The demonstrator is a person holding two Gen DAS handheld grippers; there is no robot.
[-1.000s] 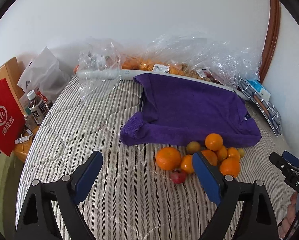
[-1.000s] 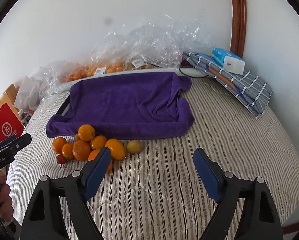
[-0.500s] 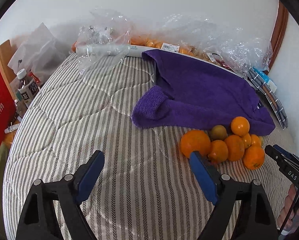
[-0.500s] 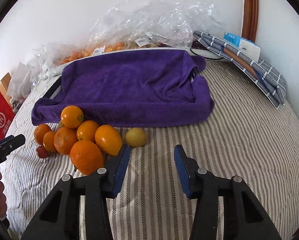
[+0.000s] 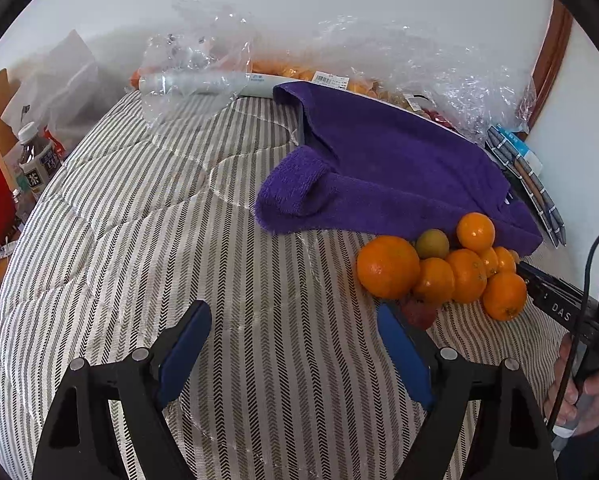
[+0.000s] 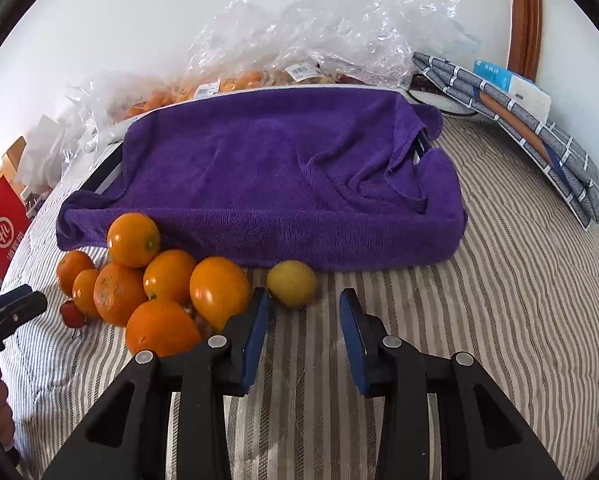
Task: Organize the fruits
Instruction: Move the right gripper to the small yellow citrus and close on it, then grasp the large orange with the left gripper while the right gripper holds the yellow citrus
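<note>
"DAS" is printed on the right claw (image 6: pixel 303 312), jaws parted and empty just short of a yellow fruit (image 6: pixel 291 283). The left claw (image 5: pixel 295 330) gapes empty over the striped bed (image 5: pixel 179 220). Oranges (image 5: pixel 431 268) are piled at its two o'clock, against a purple towel (image 5: pixel 387 168); a red bag (image 6: pixel 3 228) bears a "Hi" logo.

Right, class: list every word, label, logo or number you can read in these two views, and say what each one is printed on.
"DAS": on the black body of the right gripper.
"茶": on the bottle label.
"Hi" in a circle: on the red paper bag; the characters below it are cut off.
Price stickers on the plastic bags: too small to read.
Blue and white box: print too blurred.
</note>
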